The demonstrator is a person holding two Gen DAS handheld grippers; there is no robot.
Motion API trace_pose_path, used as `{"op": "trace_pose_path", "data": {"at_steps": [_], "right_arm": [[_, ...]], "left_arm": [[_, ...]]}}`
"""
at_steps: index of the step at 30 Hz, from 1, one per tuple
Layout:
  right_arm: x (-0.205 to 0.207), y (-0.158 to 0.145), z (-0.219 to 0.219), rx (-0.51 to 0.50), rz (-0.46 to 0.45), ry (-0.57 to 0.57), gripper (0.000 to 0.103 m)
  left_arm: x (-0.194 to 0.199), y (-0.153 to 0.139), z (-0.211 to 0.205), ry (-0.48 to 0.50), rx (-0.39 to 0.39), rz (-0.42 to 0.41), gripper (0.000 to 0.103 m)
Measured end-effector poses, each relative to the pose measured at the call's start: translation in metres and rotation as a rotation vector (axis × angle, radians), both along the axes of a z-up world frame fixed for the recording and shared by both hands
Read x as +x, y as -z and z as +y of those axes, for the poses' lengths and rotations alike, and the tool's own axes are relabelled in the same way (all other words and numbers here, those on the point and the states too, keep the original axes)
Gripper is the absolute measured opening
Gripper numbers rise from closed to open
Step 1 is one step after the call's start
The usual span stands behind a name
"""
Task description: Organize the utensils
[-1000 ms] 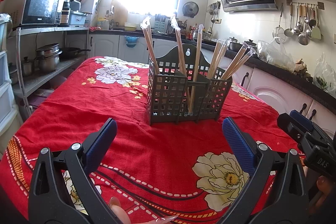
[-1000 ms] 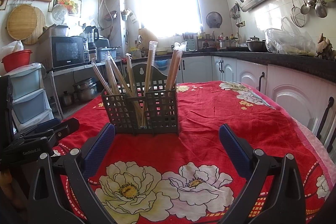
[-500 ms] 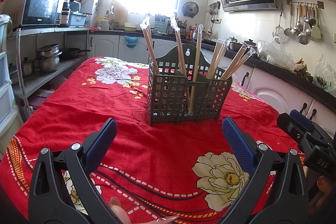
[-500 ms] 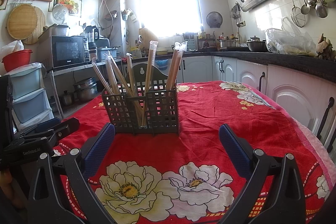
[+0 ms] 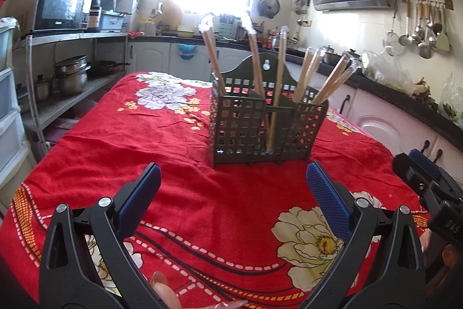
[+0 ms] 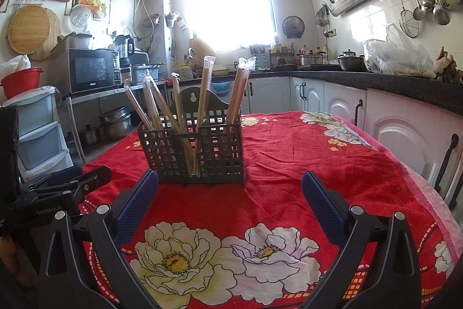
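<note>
A dark grey slotted utensil holder (image 5: 264, 129) stands on the red flowered tablecloth (image 5: 139, 141); it also shows in the right wrist view (image 6: 194, 152). Several plastic-wrapped pairs of chopsticks (image 5: 279, 89) stand upright or lean in its compartments, also seen from the right (image 6: 204, 106). My left gripper (image 5: 233, 184) is open and empty, a short way in front of the holder. My right gripper (image 6: 230, 191) is open and empty, just in front of the holder. Each gripper shows at the edge of the other's view.
The right gripper (image 5: 428, 193) sits at the right edge of the left wrist view. The left gripper (image 6: 58, 190) sits at the left edge of the right wrist view. Cabinets (image 6: 405, 135) line the table's right side, shelves with pots (image 5: 69, 77) the left.
</note>
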State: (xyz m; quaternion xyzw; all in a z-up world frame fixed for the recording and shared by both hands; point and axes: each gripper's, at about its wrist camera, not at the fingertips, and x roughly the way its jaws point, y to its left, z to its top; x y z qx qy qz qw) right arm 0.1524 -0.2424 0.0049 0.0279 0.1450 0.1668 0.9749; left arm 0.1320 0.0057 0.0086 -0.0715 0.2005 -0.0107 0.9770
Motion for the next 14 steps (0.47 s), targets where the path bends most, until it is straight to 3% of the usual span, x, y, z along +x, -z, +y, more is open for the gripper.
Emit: {"op": "trace_pose_path", "data": {"at_steps": [3, 6, 11, 14], "right_arm": [[0.003, 0.0, -0.004, 0.005, 0.022, 0.044, 0.097], [0.018, 0.0, -0.029, 0.034, 0.115, 0.117, 0.097], [0.089, 0.015, -0.12, -0.054, 0.416, 0.43, 0.097], [0.13, 0.04, -0.164, -0.15, 0.576, 0.562, 0.097]], "left_arm": [[0.0, -0.002, 0.005, -0.006, -0.023, 0.027, 0.093], [0.005, -0.007, 0.025, -0.041, -0.044, 0.1, 0.093], [0.041, 0.003, 0.105, -0.225, -0.003, 0.339, 0.093], [0.058, 0.021, 0.148, -0.362, 0.006, 0.392, 0.093]]}}
